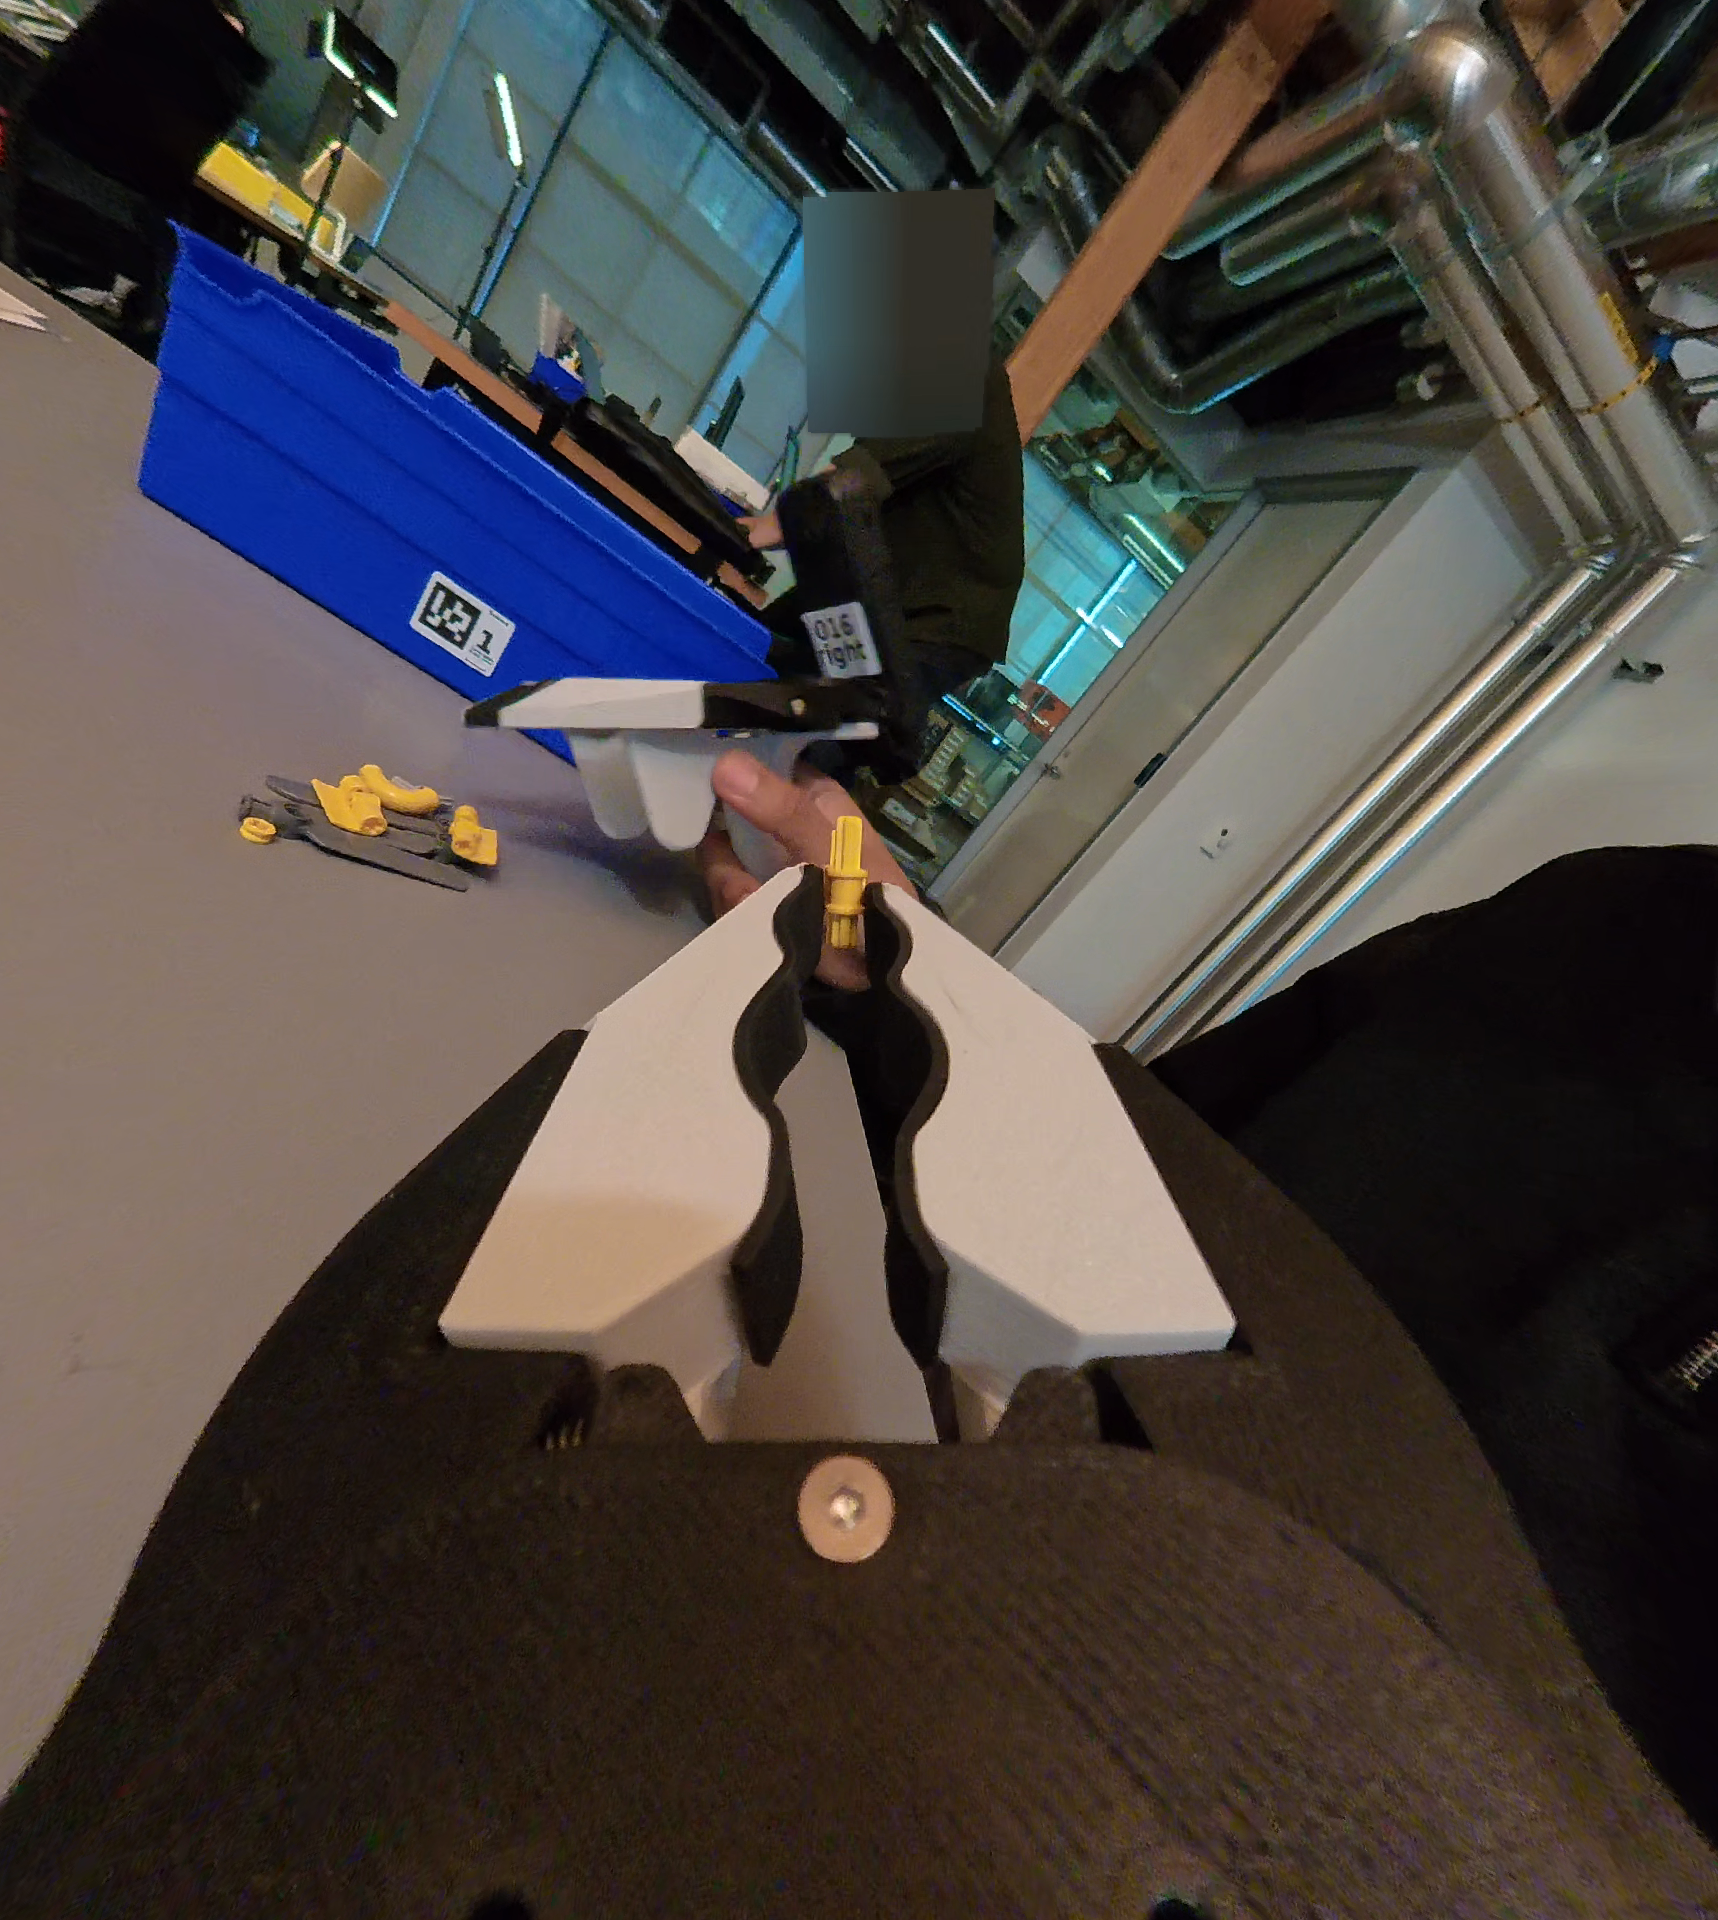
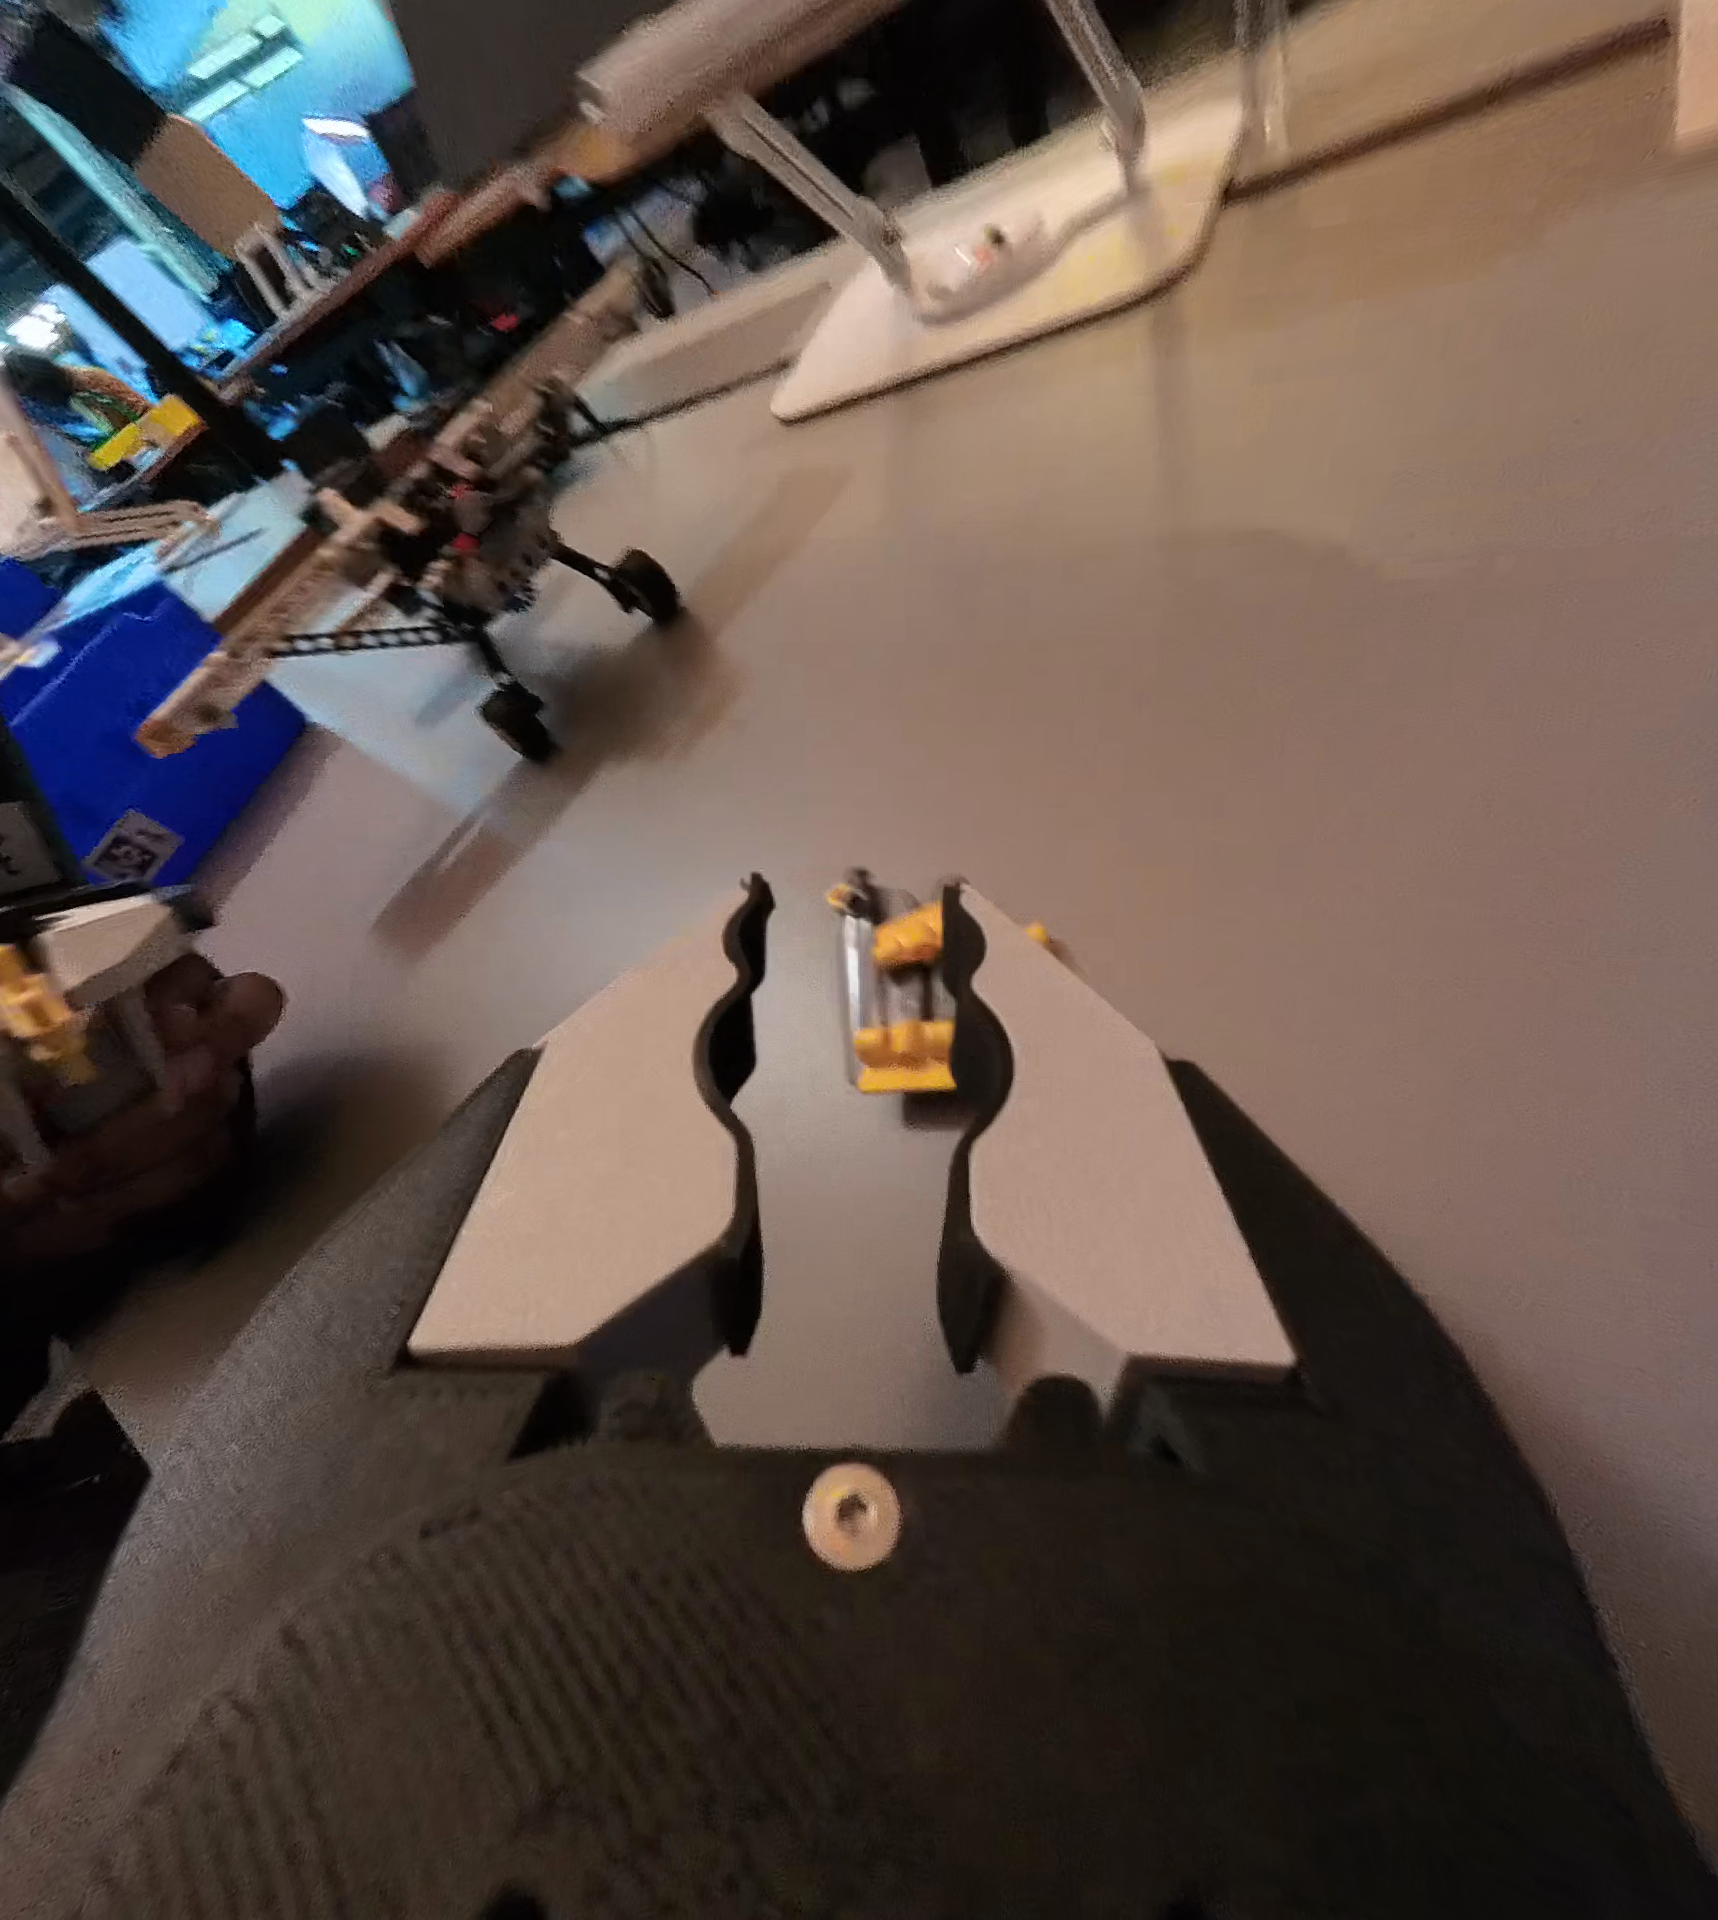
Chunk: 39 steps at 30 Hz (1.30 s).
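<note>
The left gripper (image 1: 844,896) pinched a yellow pin (image 1: 843,883) at its tips above the grey table (image 1: 107,1039), while the right gripper (image 2: 855,914), jaws apart and empty, hovered over the loose yellow and grey parts (image 2: 902,997) lying there

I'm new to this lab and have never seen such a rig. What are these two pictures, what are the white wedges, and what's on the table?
There is no robot here: a person holds a two-fingered claw in each hand, and a camera on each looks forward along its fingers.

The left view shows the left claw shut on a small yellow peg, raised off the grey table. Beyond it is the right claw, held in a hand.

The right view, somewhat blurred, shows the right claw open above a pile of yellow and grey parts on the table. A blue bin and a wheeled model also stand there.
</note>
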Each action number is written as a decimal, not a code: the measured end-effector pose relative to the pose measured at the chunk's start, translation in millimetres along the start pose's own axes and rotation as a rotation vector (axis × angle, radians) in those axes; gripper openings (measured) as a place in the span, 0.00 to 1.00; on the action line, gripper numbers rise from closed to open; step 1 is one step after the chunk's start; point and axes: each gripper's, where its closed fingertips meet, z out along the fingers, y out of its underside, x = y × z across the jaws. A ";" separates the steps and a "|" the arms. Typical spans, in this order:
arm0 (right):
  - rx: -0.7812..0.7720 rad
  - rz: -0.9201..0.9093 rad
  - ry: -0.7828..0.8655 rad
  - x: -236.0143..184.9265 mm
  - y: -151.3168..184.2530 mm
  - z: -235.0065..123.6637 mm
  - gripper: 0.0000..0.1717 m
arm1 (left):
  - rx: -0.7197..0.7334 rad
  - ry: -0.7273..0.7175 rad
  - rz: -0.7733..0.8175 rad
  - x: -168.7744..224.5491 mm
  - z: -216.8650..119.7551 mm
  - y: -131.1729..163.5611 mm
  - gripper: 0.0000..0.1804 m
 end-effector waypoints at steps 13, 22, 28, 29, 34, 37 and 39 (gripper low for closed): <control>0.111 -0.300 -0.743 -176.3 18.9 -11.8 0.18 | 0.079 0.064 -0.107 0.6 -7.1 -10.9 0.02; 0.198 -0.475 -0.653 -178.8 20.5 -11.8 0.04 | 0.023 0.106 -0.129 6.1 -0.8 -1.2 0.02; 0.223 -0.377 -0.694 -179.4 13.2 -15.7 0.01 | 0.045 0.129 -0.121 10.0 -1.4 -4.9 0.02; 0.231 -0.357 -0.702 -179.2 11.2 -16.7 0.01 | 0.052 0.131 -0.120 10.3 -2.2 -6.1 0.03; 0.272 -0.250 -0.726 -174.8 0.8 -19.6 0.01 | 0.054 0.134 -0.121 10.7 -2.2 -6.4 0.05; 0.286 -0.168 -0.761 -176.3 -2.0 -18.7 0.01 | 0.035 0.132 -0.118 11.1 0.5 -3.1 0.08; 0.269 -0.131 -0.778 -177.8 0.3 -15.2 0.01 | 0.021 0.125 -0.121 10.3 2.3 -0.5 0.10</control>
